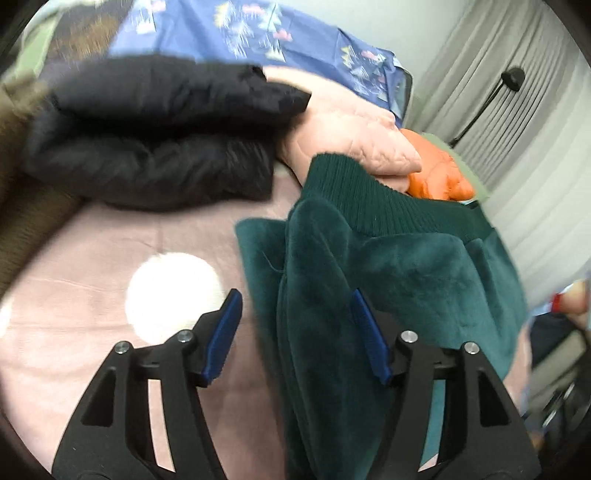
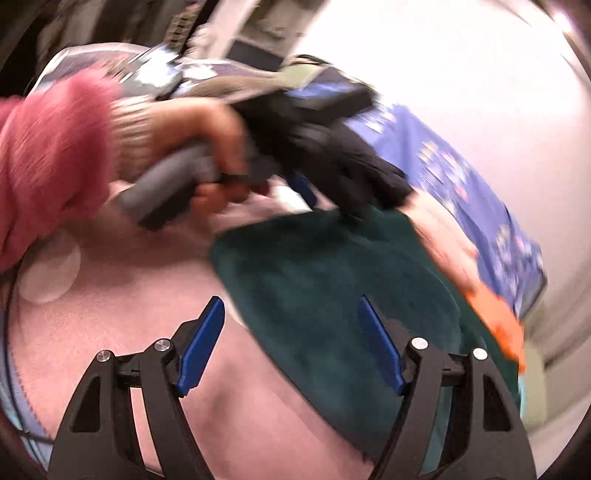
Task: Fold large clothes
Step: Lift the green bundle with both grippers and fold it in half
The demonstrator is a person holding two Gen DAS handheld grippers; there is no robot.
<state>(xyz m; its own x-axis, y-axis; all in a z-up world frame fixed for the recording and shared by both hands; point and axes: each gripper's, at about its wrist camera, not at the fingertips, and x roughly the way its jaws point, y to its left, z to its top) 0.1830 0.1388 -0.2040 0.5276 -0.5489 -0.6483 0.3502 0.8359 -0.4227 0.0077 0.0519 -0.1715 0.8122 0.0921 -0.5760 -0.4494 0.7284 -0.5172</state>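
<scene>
A dark green plush garment (image 1: 388,266) with a ribbed hem lies bunched on the pink bed sheet (image 1: 110,258). My left gripper (image 1: 295,314) is open just above its left fold, holding nothing. In the right wrist view the green garment (image 2: 332,280) lies spread on the sheet. My right gripper (image 2: 291,325) is open over its near edge, holding nothing. The left gripper (image 2: 306,188), held by a hand in a pink sleeve (image 2: 55,155), shows blurred at the garment's far edge.
A folded black puffy jacket (image 1: 155,140) lies at the back left. A pink quilted garment (image 1: 354,133) and an orange one (image 1: 439,173) lie behind the green one. A blue patterned cover (image 1: 258,33) is at the back. Curtains (image 1: 517,129) hang at the right.
</scene>
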